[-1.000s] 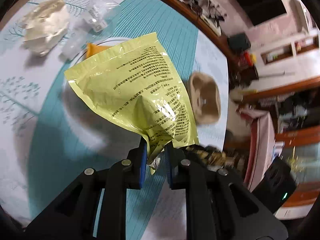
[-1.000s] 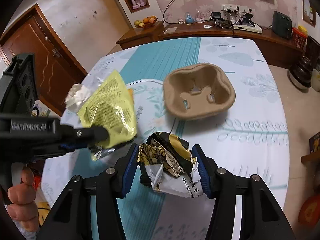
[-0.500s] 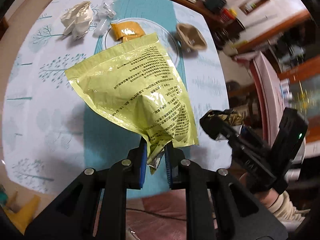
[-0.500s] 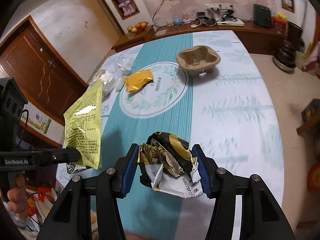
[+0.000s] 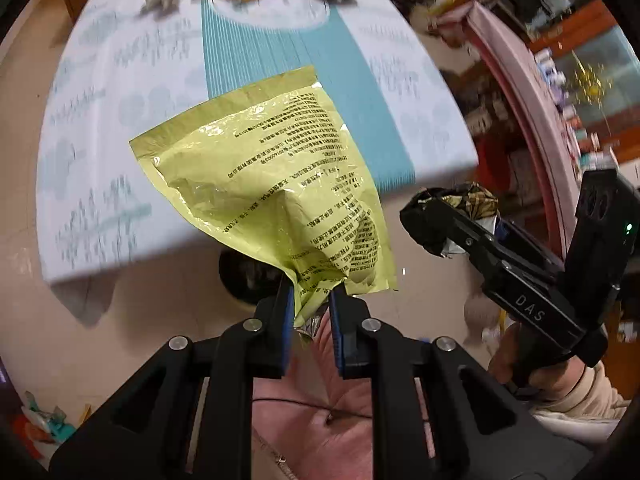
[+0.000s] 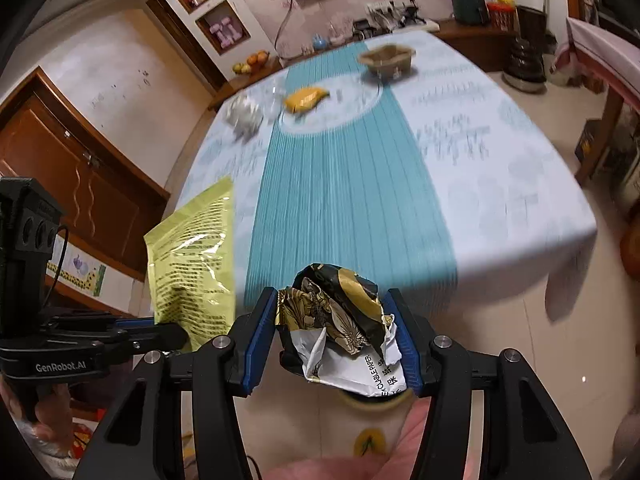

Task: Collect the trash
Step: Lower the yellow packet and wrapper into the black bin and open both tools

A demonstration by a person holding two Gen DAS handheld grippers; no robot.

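Note:
My left gripper (image 5: 311,302) is shut on the bottom corner of a yellow-green foil pouch (image 5: 272,184) printed with black text; the pouch (image 6: 192,256) hangs in the air off the table's near edge. My right gripper (image 6: 334,336) is shut on a crumpled black, gold and white wrapper (image 6: 340,320), also seen from the left wrist view as a wrapper (image 5: 468,204) in the other tool's jaws. Both grippers are held over the floor in front of the table. Left on the table are an orange packet (image 6: 306,98), a crumpled white paper (image 6: 244,116) and a brown pulp tray (image 6: 388,60).
The table (image 6: 500,168) has a white cloth with a teal runner. A dark round bin (image 5: 248,276) stands on the floor under the pouch. A wooden cabinet (image 6: 80,184) is at the left, a sideboard with clutter behind the table, pink furniture (image 5: 520,80) at the right.
Both grippers have pulled back from over the table to beyond its near edge, carrying the pouch and the wrapper. The table items now look farther away.

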